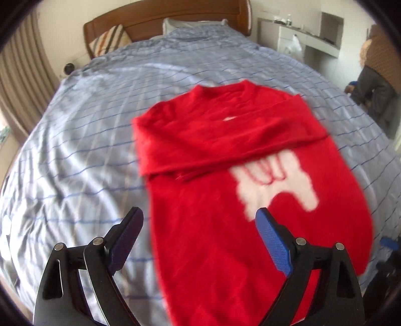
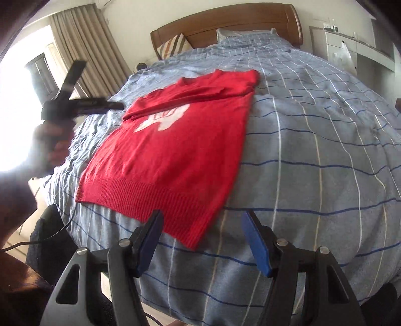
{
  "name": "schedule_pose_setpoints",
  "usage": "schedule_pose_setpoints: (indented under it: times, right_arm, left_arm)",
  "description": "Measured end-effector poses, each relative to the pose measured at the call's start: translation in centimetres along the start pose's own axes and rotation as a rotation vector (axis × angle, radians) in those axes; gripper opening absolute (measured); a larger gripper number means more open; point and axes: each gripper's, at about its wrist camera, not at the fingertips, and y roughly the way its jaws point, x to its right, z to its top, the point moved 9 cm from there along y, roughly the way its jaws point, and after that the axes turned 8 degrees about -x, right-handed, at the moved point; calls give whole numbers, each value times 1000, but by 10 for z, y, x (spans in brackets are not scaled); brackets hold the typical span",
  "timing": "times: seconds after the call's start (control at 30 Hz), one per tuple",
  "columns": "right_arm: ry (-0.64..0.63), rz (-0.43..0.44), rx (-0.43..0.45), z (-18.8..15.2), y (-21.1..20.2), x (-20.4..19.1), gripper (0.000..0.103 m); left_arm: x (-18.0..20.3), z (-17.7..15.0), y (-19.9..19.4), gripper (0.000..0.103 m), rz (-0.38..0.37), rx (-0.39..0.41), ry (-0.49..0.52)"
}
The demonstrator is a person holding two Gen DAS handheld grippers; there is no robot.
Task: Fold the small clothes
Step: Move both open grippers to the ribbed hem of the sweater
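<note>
Red sweater flat on bed, sleeves folded across; left gripper and right gripper fingers apart, above sweater.

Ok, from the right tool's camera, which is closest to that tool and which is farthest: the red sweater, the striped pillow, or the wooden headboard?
1. Red sweater, just ahead, slightly left.
2. Striped pillow, far left at the bed's head.
3. Wooden headboard, behind the pillow.
</note>
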Motion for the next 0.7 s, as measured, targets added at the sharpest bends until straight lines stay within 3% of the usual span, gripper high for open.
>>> schedule_pose_setpoints:
  times: [0.13,0.3,0.4,0.57,0.7]
  right_arm:
    - [29,-8,-15,9,5,9,65]
    - [21,20,-93,6,20,-1,65]
    - [2,-27,-156,-2,27,-3,65]
    - [-90,-209,-194,1,24,-9,65]
    - [-116,-254,-201,2,23,-11,65]
  left_arm:
    - [-26,-70,4,95,-71,-92,-154]
    - [0,-120,16,94,-168,-114,-227]
    - [8,-130,16,94,-143,-90,-213]
    - [9,-132,13,94,-123,-77,-208]
    - [7,-133,14,95,-117,-71,-219]
